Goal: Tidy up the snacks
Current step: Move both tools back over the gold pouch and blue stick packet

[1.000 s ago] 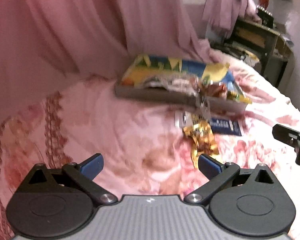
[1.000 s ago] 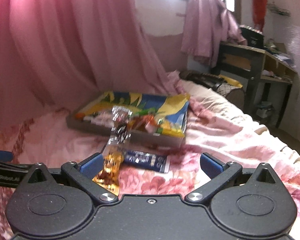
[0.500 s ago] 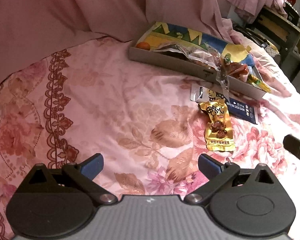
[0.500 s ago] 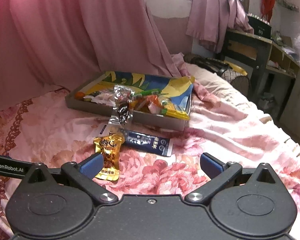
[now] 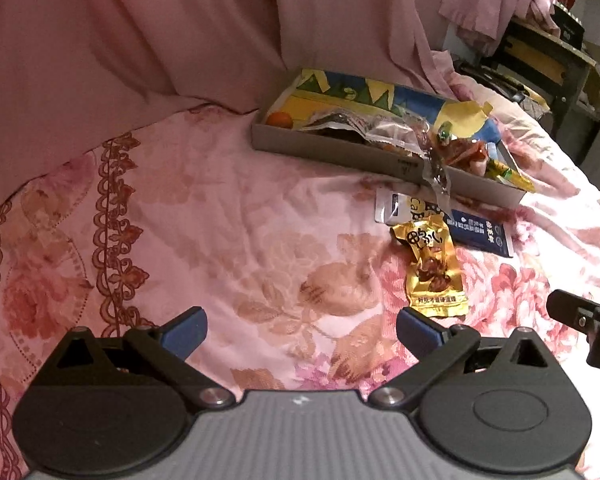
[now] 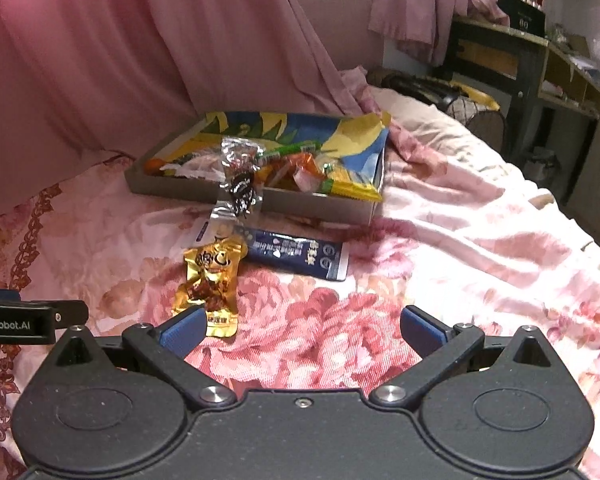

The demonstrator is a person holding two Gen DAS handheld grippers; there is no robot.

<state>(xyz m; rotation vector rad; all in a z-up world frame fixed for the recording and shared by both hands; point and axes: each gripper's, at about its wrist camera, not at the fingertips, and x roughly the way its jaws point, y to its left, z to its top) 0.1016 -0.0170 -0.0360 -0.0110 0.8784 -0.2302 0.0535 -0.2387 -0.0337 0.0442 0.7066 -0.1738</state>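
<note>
A shallow grey box (image 5: 340, 156) (image 6: 172, 188) lined with colourful paper holds several snack packets on the floral bed cover. A clear silver packet (image 5: 434, 168) (image 6: 240, 184) hangs over its front wall. In front of the box lie a gold snack packet (image 5: 434, 272) (image 6: 212, 284) and a dark blue packet (image 5: 480, 234) (image 6: 300, 256). My left gripper (image 5: 300, 332) is open and empty, left of the gold packet. My right gripper (image 6: 300, 332) is open and empty; its left fingertip (image 6: 180, 332) overlaps the gold packet's near edge in view.
Pink curtains (image 5: 140, 40) hang behind the box. A dark desk (image 6: 520, 64) with shelves stands at the far right beyond the bed. The right gripper shows at the right edge of the left wrist view (image 5: 588, 320).
Both grippers have pulled back and risen, tilting down at the bed. The box and the packets now lie farther off and more from above. Both stay open.
</note>
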